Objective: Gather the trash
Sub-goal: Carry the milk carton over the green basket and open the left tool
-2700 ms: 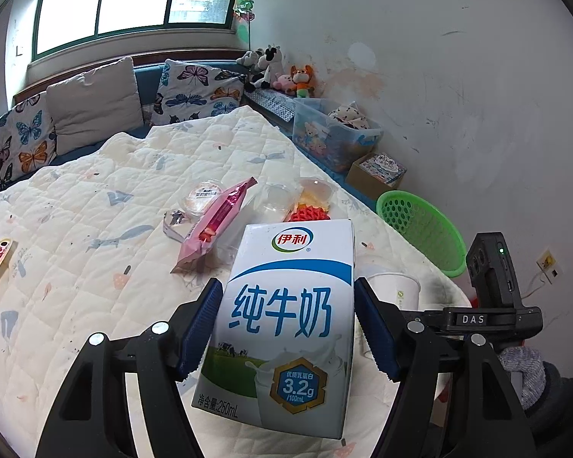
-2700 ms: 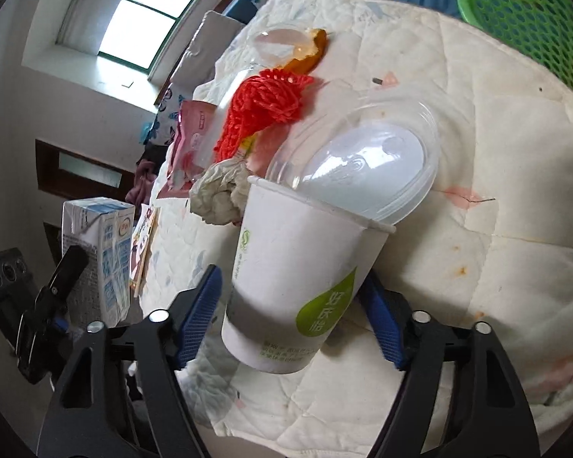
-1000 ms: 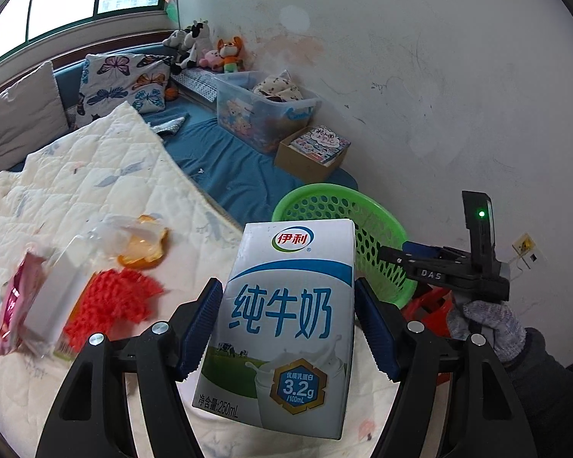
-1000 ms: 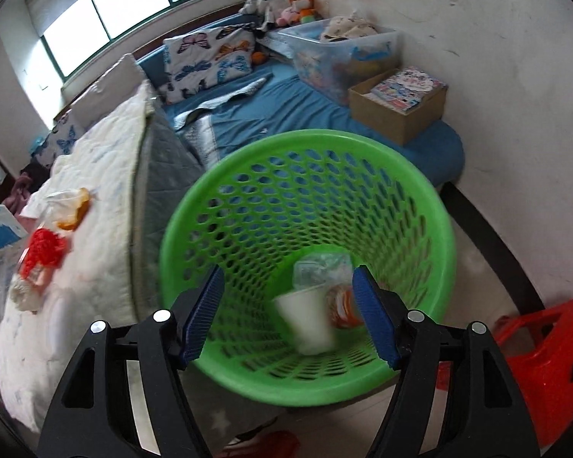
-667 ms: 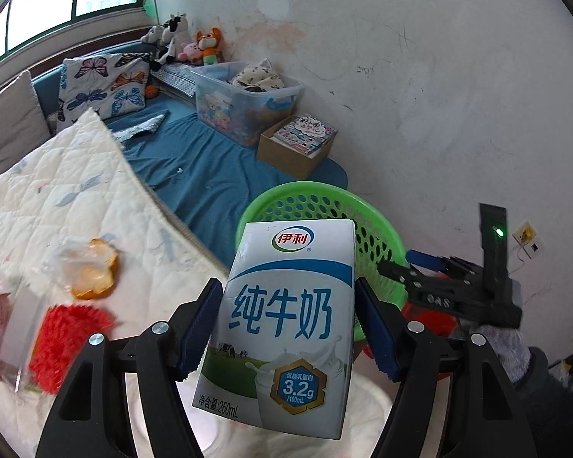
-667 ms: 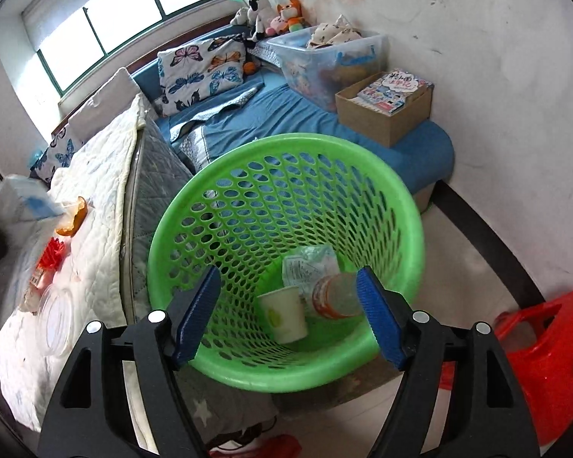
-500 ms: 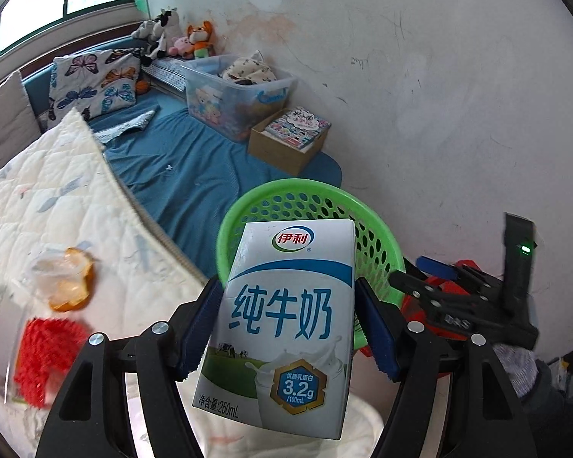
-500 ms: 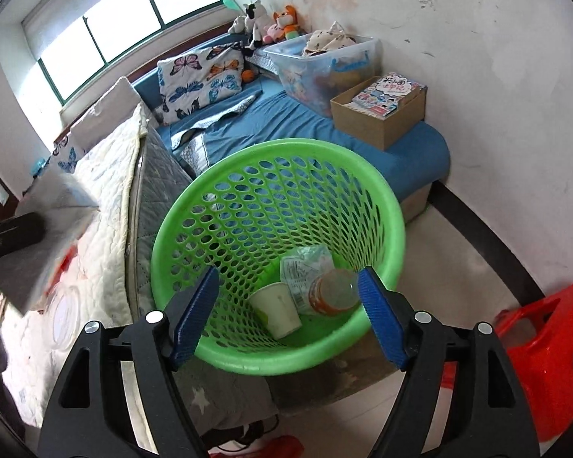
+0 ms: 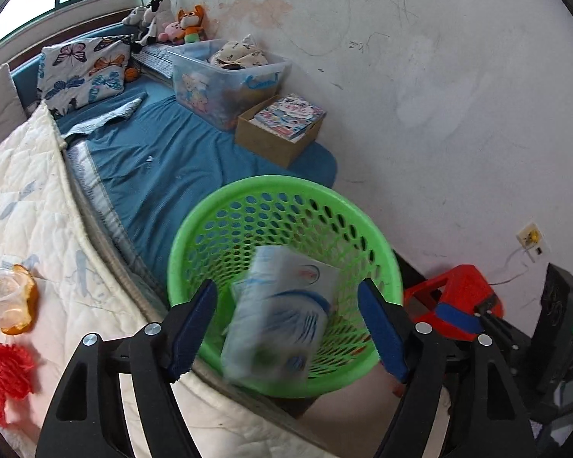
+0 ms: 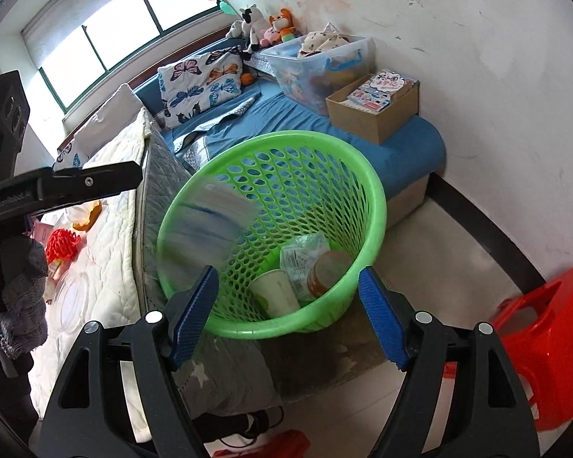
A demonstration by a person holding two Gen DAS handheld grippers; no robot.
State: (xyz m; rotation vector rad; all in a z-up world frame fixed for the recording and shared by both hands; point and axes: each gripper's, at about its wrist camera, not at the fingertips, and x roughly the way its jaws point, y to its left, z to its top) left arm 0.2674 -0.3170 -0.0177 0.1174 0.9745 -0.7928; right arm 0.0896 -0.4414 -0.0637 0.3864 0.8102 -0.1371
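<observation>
My left gripper (image 9: 286, 324) is open above the green mesh basket (image 9: 217, 229). The white and blue milk carton (image 9: 282, 309) is blurred, free between the open jaws, falling into the basket; it also shows as a blur in the right wrist view (image 10: 206, 225). My right gripper (image 10: 286, 316) is open and empty over the basket's (image 10: 363, 191) near rim. A white paper cup (image 10: 277, 292), a wrapper (image 10: 303, 253) and a brown-lidded jar (image 10: 328, 269) lie in the basket's bottom.
On the white quilt (image 9: 26, 210) lie a red mesh ball (image 9: 4, 374), a clear cup with orange peel (image 9: 9, 301) and a clear lid (image 10: 68, 297). A red stool (image 10: 546, 347) stands right of the basket. A cardboard box (image 9: 280, 129) and a clear bin (image 9: 225, 72) sit behind.
My left gripper has opened and let go of the milk carton, which drops into the basket. The right gripper has drawn back a little from the basket.
</observation>
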